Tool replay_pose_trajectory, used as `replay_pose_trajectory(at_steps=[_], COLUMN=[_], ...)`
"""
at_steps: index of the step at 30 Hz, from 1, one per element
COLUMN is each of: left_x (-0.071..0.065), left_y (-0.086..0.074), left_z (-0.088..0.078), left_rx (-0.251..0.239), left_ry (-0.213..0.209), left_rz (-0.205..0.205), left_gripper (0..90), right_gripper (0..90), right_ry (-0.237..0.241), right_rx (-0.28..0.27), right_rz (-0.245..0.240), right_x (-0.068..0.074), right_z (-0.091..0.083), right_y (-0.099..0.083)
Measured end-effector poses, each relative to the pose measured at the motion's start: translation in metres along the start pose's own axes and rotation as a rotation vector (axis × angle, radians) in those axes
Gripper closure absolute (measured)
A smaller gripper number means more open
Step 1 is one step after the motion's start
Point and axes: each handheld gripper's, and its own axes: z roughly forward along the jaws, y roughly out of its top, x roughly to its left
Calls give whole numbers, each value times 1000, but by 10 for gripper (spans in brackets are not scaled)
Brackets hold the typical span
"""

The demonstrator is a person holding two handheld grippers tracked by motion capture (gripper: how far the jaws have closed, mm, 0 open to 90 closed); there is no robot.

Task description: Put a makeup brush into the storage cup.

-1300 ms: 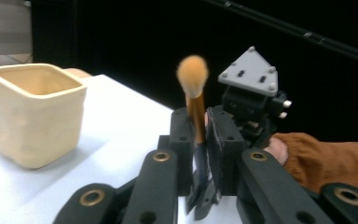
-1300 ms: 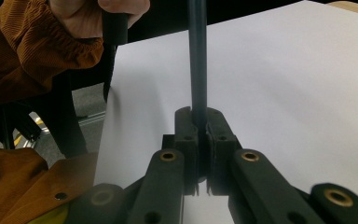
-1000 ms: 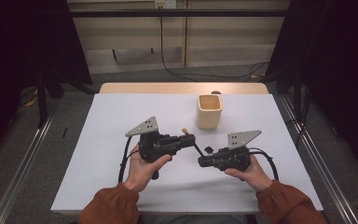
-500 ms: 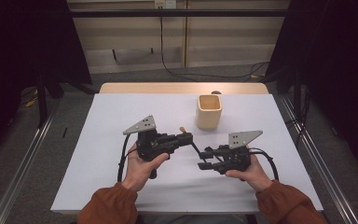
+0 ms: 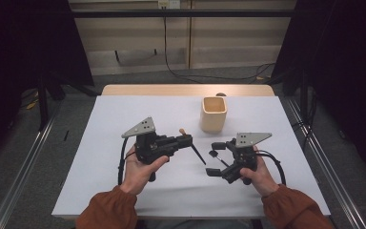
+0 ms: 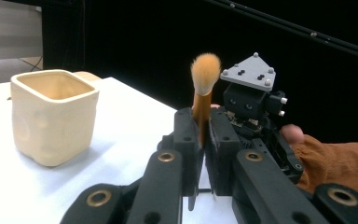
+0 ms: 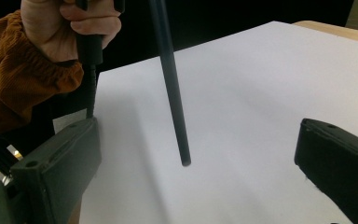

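Brush (image 6: 204, 93) is clamped between the closed jaws of the left gripper (image 5: 187, 140), bristles up, its dark handle slanting down over the white worktop (image 5: 124, 114) toward the right gripper (image 5: 214, 162). That gripper's jaws have just been opening and are spread wide, nothing pressed between them. A beige cup (image 5: 213, 114) is seen beyond.

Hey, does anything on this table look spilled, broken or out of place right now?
Nothing stands out. The cup stands upright and looks whole on the white table. The brush is clamped in the left gripper, not dropped. The right gripper is open, its jaws having just opened, with nothing between them.
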Motion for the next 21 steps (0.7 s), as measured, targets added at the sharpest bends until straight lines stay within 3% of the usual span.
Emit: replay_pose_trajectory(at_steps=[4, 12, 21], left_x=[1, 4, 10], left_y=[3, 9, 12], left_z=[-6, -20, -33], left_rx=[6, 3, 18], left_ry=[21, 62, 91], left_rz=[3, 10, 12], left_gripper=[843, 843, 843], right_gripper=[9, 7, 8], right_ry=[-34, -68, -95], right_rx=[14, -36, -48], right_rz=[-4, -6, -5], right_x=[-1, -3, -3], right_z=[-2, -14, -24], right_y=[0, -1, -2])
